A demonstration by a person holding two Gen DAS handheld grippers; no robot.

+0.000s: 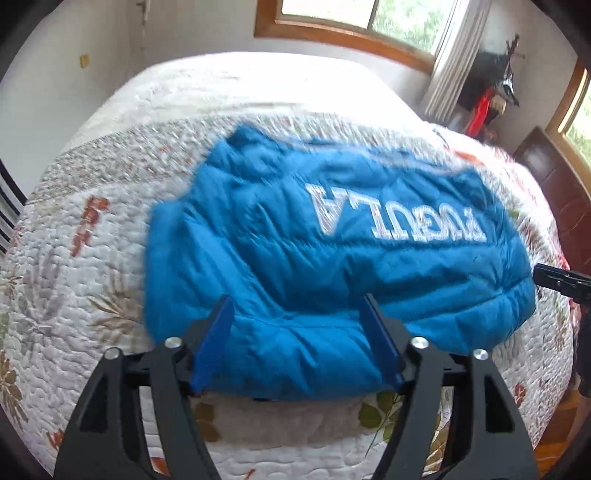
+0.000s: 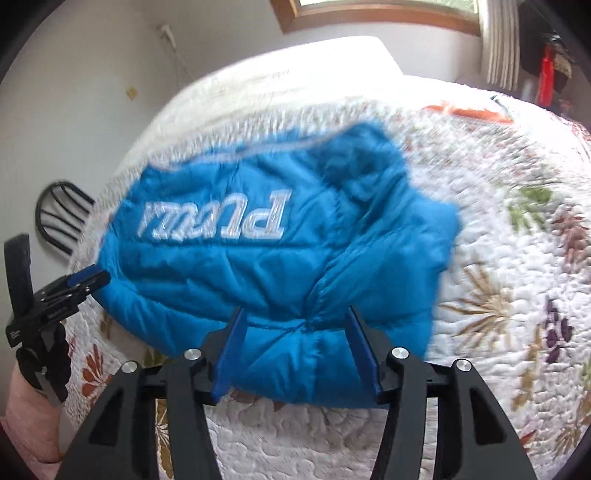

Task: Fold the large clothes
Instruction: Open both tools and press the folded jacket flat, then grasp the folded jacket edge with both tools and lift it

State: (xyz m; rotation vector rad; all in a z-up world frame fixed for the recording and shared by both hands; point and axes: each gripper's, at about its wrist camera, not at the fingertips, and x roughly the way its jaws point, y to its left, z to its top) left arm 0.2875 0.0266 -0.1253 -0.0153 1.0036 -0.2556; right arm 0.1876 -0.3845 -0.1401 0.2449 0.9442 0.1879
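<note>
While lettering reads inverted, jacket (image 1: 332,266) lies crosswise on quilt (image 1: 74,295).

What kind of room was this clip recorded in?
Most likely a bedroom in a home. A wide bed under a white quilted floral bedspread fills the view, a blue puffer jacket with white lettering lies on it, and a wood-framed window with pale curtains sits behind.

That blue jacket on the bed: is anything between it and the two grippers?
Nothing visible. The blue jacket lies on the quilt, and the left gripper and right gripper each already straddle its near edge with open fingers.
</note>
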